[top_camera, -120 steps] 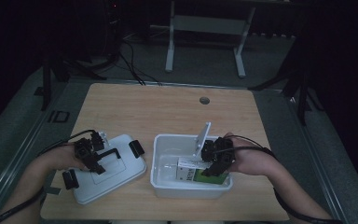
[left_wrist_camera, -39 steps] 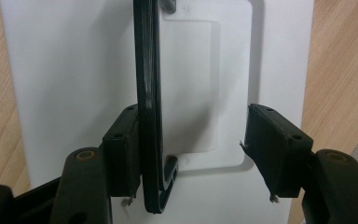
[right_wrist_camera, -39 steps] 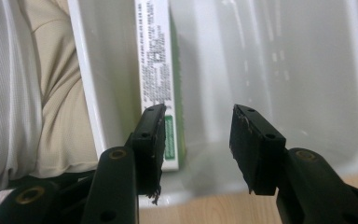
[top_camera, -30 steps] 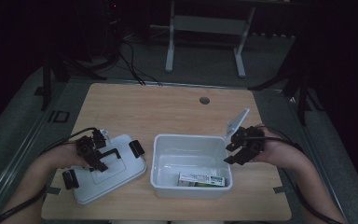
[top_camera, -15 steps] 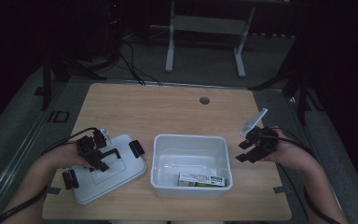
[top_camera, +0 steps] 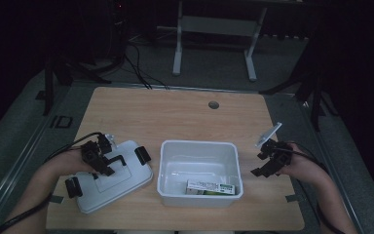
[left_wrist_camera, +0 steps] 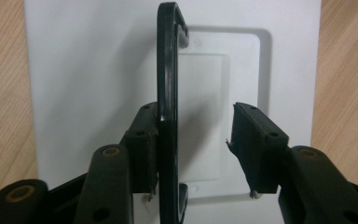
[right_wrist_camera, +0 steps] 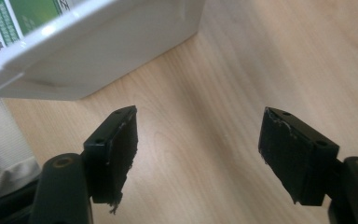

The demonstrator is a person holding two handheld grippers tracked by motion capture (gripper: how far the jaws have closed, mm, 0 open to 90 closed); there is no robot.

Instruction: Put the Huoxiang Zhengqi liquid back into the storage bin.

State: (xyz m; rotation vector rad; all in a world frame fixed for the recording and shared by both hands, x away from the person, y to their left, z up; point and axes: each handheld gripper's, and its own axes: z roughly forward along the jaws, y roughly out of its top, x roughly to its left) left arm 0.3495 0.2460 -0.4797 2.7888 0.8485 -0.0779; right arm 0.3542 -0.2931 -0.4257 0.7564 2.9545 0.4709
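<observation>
Left gripper view: handle [left_wrist_camera: 167,93] between claw [left_wrist_camera: 193,149] jaws

Probably a lab: dim room, cables [top_camera: 135,68], bare wooden table [top_camera: 175,114].

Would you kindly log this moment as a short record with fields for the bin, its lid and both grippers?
Table: wooden table
Bin: white plastic bin, lid off, mid-table
Contents: one green-and-white printed box flat against the near wall
Lid: white lid flat on the table left of the bin, its black handle raised
Left gripper: jaws astride the handle, one pad touching, the other apart; jaws have just been closing
Right gripper: empty over bare wood right of the bin; jaws have just been opening
</observation>
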